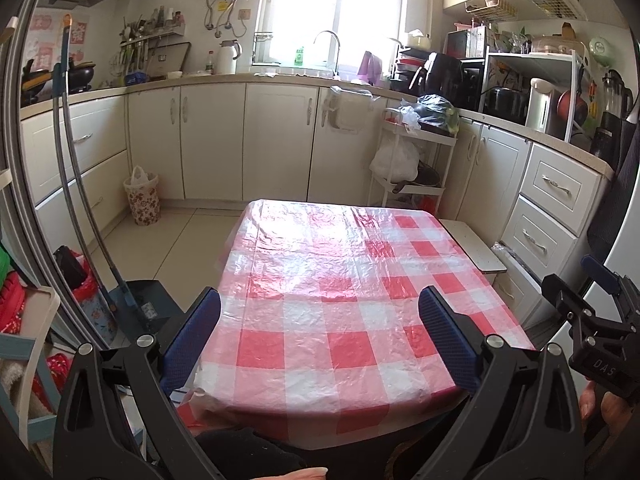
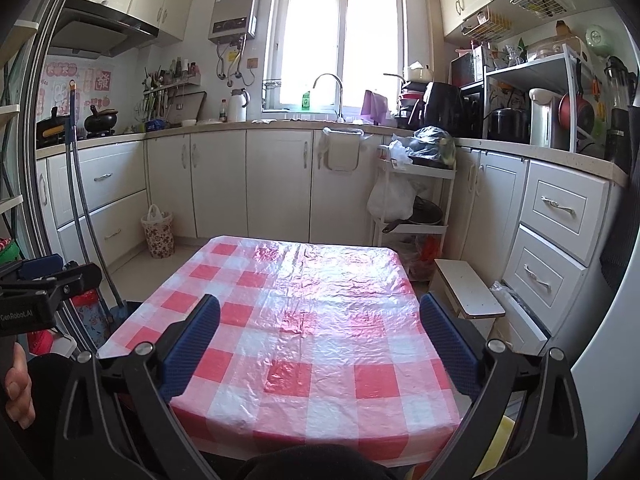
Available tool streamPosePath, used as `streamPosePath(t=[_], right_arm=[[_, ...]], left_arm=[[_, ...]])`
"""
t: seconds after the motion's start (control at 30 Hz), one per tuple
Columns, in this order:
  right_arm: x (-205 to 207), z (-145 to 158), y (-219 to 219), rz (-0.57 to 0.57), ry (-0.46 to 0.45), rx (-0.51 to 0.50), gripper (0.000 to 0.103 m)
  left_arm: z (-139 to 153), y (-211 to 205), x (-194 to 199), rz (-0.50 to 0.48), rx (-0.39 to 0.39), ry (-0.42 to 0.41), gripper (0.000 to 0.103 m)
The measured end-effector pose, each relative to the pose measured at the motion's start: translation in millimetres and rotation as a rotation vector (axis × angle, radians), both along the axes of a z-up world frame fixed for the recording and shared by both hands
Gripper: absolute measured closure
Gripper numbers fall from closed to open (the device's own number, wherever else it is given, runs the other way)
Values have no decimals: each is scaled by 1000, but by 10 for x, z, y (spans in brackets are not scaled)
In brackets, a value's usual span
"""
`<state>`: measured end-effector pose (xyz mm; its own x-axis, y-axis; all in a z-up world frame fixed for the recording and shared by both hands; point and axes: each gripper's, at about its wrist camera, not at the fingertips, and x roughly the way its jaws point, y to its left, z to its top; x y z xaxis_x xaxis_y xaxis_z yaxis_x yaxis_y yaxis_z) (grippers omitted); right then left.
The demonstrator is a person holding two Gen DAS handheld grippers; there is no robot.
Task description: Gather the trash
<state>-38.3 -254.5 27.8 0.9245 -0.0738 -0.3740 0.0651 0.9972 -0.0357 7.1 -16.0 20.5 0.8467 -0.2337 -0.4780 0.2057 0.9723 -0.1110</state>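
A small table under a red-and-white checked plastic cloth (image 1: pixel 340 300) (image 2: pixel 312 320) fills the middle of both views, and I see no loose trash on it. My left gripper (image 1: pixel 320 340) hangs open over the table's near edge, nothing between its blue pads. My right gripper (image 2: pixel 320 344) is open too, above the near edge, with nothing held. A floral wastebasket (image 1: pixel 142 200) (image 2: pixel 159 234) lined with a white bag stands on the floor by the left cabinets. In the left wrist view the right gripper's body (image 1: pixel 600 328) shows at the right edge.
Cream cabinets and a counter wrap the room. A white trolley (image 1: pixel 412 160) (image 2: pixel 412 200) with bags stands behind the table. A low white stool (image 1: pixel 476 248) (image 2: pixel 468 288) sits at the table's right. A mop and dustpan (image 1: pixel 132 300) lean at the left.
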Motion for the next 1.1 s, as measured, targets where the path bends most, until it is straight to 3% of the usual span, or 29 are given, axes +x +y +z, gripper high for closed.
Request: streamPosePath(t=[0.47, 0.67, 0.87, 1.1], right_arm=[[5, -4, -22, -2, 2, -4, 7], [2, -5, -20, -2, 2, -3, 7], [2, -8, -30, -3, 0, -7, 7], [-3, -23, -56, -3, -4, -20, 7]], left_arm=[[-31, 80, 67, -12, -12, 32, 7], [61, 133, -49, -36, -29, -61, 7], [191, 138, -88, 54, 45, -159, 7], [117, 156, -50, 135, 81, -141, 7]])
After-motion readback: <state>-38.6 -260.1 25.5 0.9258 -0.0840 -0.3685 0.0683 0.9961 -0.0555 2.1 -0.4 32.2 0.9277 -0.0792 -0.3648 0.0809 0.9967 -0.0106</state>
